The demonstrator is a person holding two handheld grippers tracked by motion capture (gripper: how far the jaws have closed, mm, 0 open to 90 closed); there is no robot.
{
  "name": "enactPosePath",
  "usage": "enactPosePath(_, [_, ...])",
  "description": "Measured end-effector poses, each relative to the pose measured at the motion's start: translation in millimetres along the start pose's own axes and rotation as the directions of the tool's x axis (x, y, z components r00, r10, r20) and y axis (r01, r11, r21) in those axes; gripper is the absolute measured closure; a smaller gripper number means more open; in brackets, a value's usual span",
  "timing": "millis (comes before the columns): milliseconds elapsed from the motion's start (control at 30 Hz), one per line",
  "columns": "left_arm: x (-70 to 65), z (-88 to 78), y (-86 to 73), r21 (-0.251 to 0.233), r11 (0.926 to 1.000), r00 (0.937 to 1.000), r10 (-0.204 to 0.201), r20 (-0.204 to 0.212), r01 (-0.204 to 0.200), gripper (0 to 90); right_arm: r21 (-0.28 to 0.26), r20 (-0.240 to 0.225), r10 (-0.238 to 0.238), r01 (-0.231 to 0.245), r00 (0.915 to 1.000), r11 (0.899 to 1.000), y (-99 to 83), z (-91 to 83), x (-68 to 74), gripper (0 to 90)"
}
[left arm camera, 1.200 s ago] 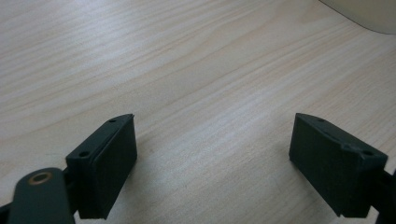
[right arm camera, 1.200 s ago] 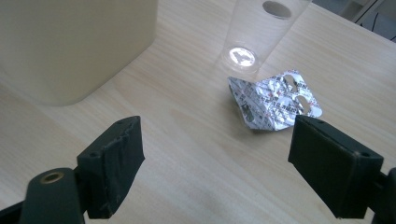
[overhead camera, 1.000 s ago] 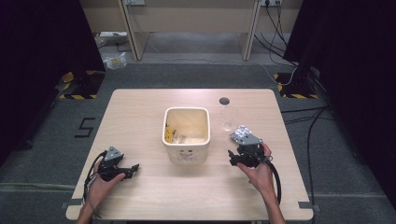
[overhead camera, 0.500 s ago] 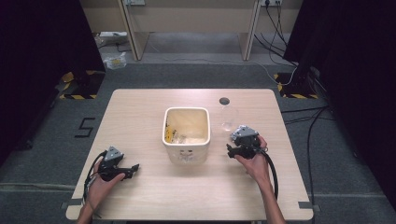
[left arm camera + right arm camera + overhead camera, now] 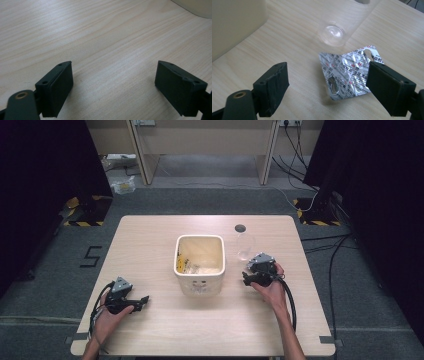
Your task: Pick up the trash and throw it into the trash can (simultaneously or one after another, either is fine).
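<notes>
Two grippers are in my hands, and both have their jaws spread wide with nothing between them. With the cream bin (image 5: 199, 264) at the middle of the table (image 5: 150, 240) as my landmark, the right gripper (image 5: 254, 277) is just to the right of the bin, the left gripper (image 5: 131, 303) is well apart from it, toward the near left. In the right gripper view, a silver blister pack (image 5: 348, 71) lies flat on the wood between the jaws, slightly folded, not touched. A clear plastic cup (image 5: 337, 30) stands just beyond the pack, to the right of the bin.
</notes>
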State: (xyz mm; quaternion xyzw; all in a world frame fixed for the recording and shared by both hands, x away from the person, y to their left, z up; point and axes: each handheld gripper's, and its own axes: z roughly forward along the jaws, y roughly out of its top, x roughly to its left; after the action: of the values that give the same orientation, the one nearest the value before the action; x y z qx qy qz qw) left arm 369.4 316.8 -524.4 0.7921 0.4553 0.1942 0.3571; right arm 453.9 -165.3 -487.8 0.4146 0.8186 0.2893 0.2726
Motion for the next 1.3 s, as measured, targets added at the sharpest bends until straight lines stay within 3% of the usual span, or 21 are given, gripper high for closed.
enactPosePath(367, [0.0, 0.0, 0.0, 0.0, 1.0, 1.0, 0.0, 0.0, 0.0, 14.0, 0.012, -0.019, 0.026, -0.026, 0.9995, 1.0, -5.3, 14.8, -8.4, 18.3])
enactPosePath(500, [0.0, 0.0, 0.0, 0.0, 1.0, 1.0, 0.0, 0.0, 0.0, 14.0, 0.019, -0.038, 0.067, -0.066, 0.9971, 0.998, -9.7, 21.1, -14.7, 18.9])
enactPosePath(833, [0.0, 0.0, 0.0, 0.0, 1.0, 1.0, 0.0, 0.0, 0.0, 14.0, 0.012, -0.046, 0.08, -0.08, 0.9957, 0.997, -13.2, 25.1, -20.7, 20.2])
enactPosePath(1000, [0.0, 0.0, 0.0, 0.0, 1.0, 1.0, 0.0, 0.0, 0.0, 14.0, 0.007, -0.021, 0.068, -0.068, 0.9974, 0.998, -13.4, 21.7, -22.1, 41.5])
enactPosePath(1067, [0.0, 0.0, 0.0, 0.0, 1.0, 1.0, 0.0, 0.0, 0.0, 14.0, 0.006, -0.012, 0.063, -0.063, 0.9979, 0.998, -13.5, 21.1, -22.6, 44.9])
enactPosePath(1100, [0.0, 0.0, 0.0, 0.0, 1.0, 1.0, 0.0, 0.0, 0.0, 14.0, 0.001, -0.001, 0.06, -0.06, 0.9982, 0.998, -14.1, 20.1, -23.7, 53.9])
enactPosePath(1200, [0.0, 0.0, 0.0, 0.0, 1.0, 1.0, 0.0, 0.0, 0.0, 14.0, -0.012, -0.001, 0.044, -0.044, 0.999, 0.999, -15.1, 18.2, -24.7, 65.6])
enactPosePath(1300, [0.0, 0.0, 0.0, 0.0, 1.0, 1.0, 0.0, 0.0, 0.0, 14.0, -0.022, 0.004, 0.011, -0.011, 0.9999, 1.0, -14.7, 16.4, -23.6, 73.1])
